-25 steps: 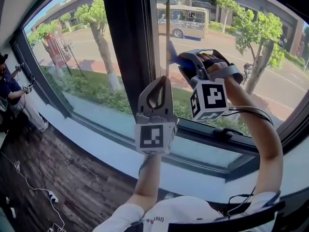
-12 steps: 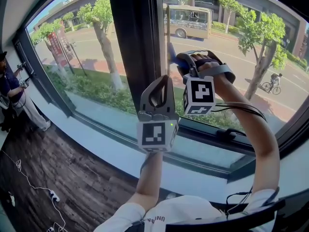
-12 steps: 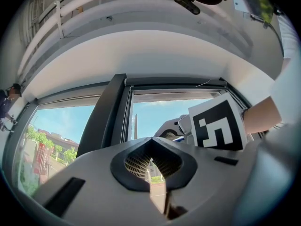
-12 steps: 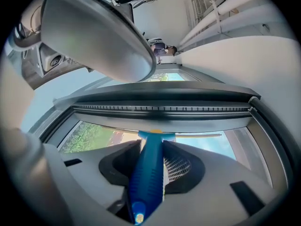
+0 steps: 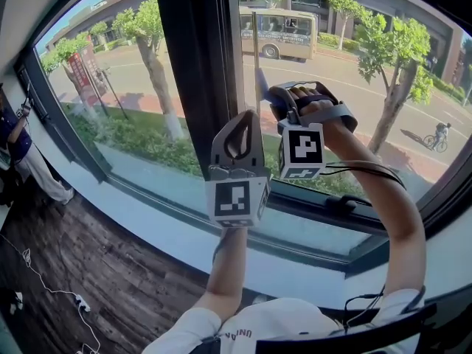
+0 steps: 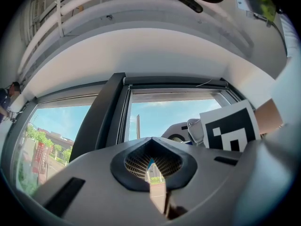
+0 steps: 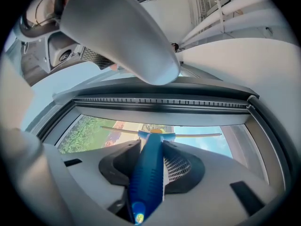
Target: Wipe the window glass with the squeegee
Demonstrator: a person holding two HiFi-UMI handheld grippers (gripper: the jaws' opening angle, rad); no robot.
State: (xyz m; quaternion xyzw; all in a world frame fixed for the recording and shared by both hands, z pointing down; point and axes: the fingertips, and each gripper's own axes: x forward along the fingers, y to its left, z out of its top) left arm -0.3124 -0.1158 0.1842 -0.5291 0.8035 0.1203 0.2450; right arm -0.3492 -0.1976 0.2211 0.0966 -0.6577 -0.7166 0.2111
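Blue-handled squeegee point(image 7: 146, 173) is clamped between the jaws of the right gripper point(image 5: 274, 98). Its thin blade stands upright at the window glass point(image 5: 346, 80), along the pane's left edge, just beside the dark centre post point(image 5: 188, 72). Lower and to the left, in front of that post, the left gripper point(image 5: 243, 124) is raised with its jaws pressed together on nothing.

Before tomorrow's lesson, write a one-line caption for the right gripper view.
Right gripper shut on a blue squeegee, blade held up at the window glass.
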